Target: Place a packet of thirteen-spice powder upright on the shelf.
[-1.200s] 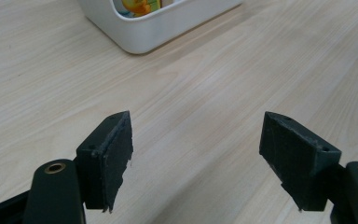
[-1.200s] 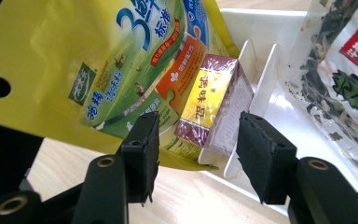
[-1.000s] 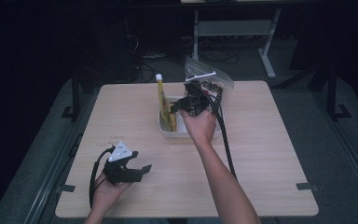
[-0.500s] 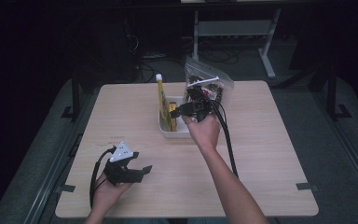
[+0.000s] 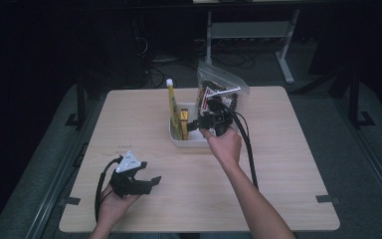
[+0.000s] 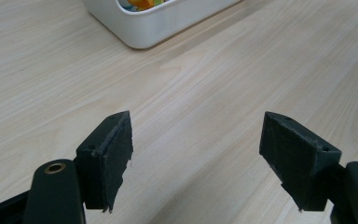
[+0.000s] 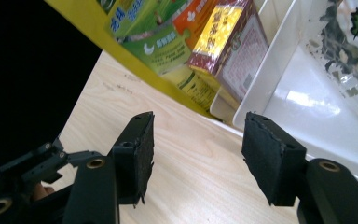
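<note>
The white plastic bin [image 5: 189,141] sits a bit past the middle of the table, smooth-walled with rounded corners. Standing in its left side you've got flat printed cartons [image 7: 205,44], glossy cardboard in green, orange and maroon-gold, and a tall yellow box [image 5: 172,107] leaning up out of it. Against the far right corner there's a crinkly clear zip bag [image 5: 221,89] with dark stuff inside.

Your right gripper [image 5: 199,124] is right at the bin's near rim, tilted on its side. Its jaws have just been opening and now stand fairly wide with nothing between the rough black foam pads [image 7: 270,158]. Your right forearm stretches diagonally from the bottom edge.

Your left gripper [image 5: 151,181] rests low near the table's near-left corner, jaws spread wide, empty, just bare wood between them.

The table [image 5: 288,164] is pale wood-grain laminate, matte. Around it the room's dark, with grey floor mats and a white metal stand [image 5: 248,30] behind.
</note>
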A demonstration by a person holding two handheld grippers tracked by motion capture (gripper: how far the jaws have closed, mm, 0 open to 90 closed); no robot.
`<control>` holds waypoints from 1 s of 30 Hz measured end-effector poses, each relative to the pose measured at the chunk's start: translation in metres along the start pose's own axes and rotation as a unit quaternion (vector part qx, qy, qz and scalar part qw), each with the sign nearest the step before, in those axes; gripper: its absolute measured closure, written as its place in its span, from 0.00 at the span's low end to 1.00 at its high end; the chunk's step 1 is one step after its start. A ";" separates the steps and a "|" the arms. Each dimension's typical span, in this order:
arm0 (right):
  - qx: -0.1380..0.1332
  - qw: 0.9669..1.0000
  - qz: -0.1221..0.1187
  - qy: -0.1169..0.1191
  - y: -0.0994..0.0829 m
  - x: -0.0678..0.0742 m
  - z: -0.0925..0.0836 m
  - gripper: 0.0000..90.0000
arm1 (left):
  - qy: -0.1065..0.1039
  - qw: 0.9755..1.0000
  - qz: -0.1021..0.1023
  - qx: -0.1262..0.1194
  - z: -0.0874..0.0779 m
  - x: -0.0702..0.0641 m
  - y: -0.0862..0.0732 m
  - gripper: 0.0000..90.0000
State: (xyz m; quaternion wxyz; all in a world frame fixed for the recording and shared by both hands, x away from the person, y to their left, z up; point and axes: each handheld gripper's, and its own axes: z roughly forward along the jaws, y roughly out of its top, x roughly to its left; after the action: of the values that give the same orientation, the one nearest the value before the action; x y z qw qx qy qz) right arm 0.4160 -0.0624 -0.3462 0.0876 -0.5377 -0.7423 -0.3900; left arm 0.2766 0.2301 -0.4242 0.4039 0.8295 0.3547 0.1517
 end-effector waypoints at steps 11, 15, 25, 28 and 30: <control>0.003 1.000 -0.004 0.011 -0.013 -0.005 -0.004 0.47 | -0.001 1.000 -0.002 0.001 0.000 0.001 -0.001 0.28; 0.003 1.000 -0.005 0.015 -0.016 -0.006 -0.005 0.46 | 0.000 1.000 -0.002 0.000 -0.001 0.001 -0.001 0.28; 0.011 1.000 -0.009 0.018 -0.029 -0.011 -0.009 0.46 | 0.000 1.000 -0.001 0.000 -0.001 0.001 -0.001 0.28; 0.012 1.000 -0.007 0.020 -0.033 -0.013 -0.009 0.46 | 0.000 1.000 -0.001 0.000 -0.001 0.001 -0.001 0.28; 0.015 1.000 -0.006 0.021 -0.037 -0.015 -0.009 0.46 | 0.000 1.000 -0.001 0.000 -0.001 0.001 -0.001 0.28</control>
State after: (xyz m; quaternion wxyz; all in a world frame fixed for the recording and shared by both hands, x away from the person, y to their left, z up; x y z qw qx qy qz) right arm 0.3874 -0.0841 -0.3662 0.1082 -0.5237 -0.7493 -0.3906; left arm 0.2765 0.2313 -0.4241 0.4042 0.8290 0.3557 0.1512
